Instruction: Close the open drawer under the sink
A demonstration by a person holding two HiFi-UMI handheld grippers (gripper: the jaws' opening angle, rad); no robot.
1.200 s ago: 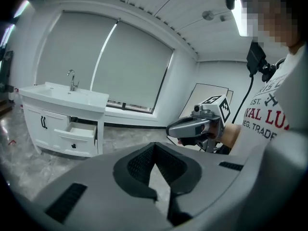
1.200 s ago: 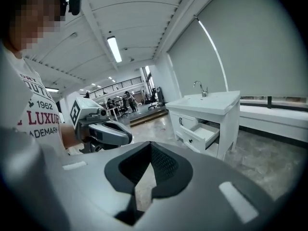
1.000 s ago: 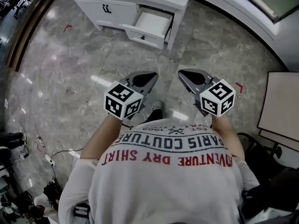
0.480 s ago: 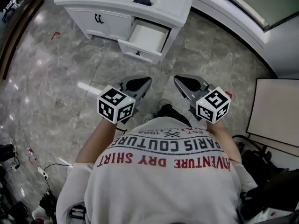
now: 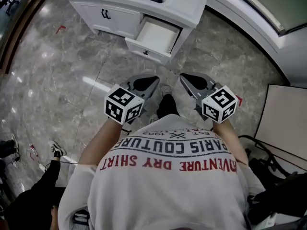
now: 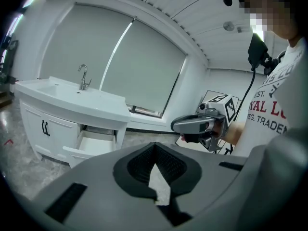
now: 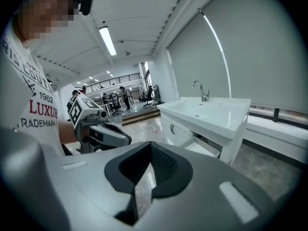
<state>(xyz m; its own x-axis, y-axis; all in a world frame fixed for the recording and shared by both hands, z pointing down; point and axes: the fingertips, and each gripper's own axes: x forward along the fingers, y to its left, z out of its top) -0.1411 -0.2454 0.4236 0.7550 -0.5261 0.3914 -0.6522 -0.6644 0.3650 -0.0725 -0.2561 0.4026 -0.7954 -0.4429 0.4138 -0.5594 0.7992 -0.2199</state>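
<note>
A white vanity (image 5: 184, 6) with a sink stands at the top of the head view. Its right-hand drawer (image 5: 154, 36) is pulled out, showing a bare white inside and a small dark handle on its front. My left gripper (image 5: 150, 80) and right gripper (image 5: 186, 77) are held side by side at waist height, well short of the drawer, both shut with nothing in them. In the left gripper view, the left gripper (image 6: 154, 146) points toward the drawer (image 6: 94, 142). The right gripper (image 7: 150, 145) also faces the drawer (image 7: 206, 148).
A curved white window ledge (image 5: 249, 13) runs behind the vanity. A pale flat panel (image 5: 284, 114) lies at the right, with black gear below it. Another person's leg and shoe (image 5: 45, 176) show at the lower left, near cables on the marble floor. Cabinet doors (image 5: 108, 16) are closed.
The view has shifted slightly as the wearer steps toward the vanity, and a foot shows between the grippers. Another person's leg has entered at the lower left. Both grippers stay shut.
</note>
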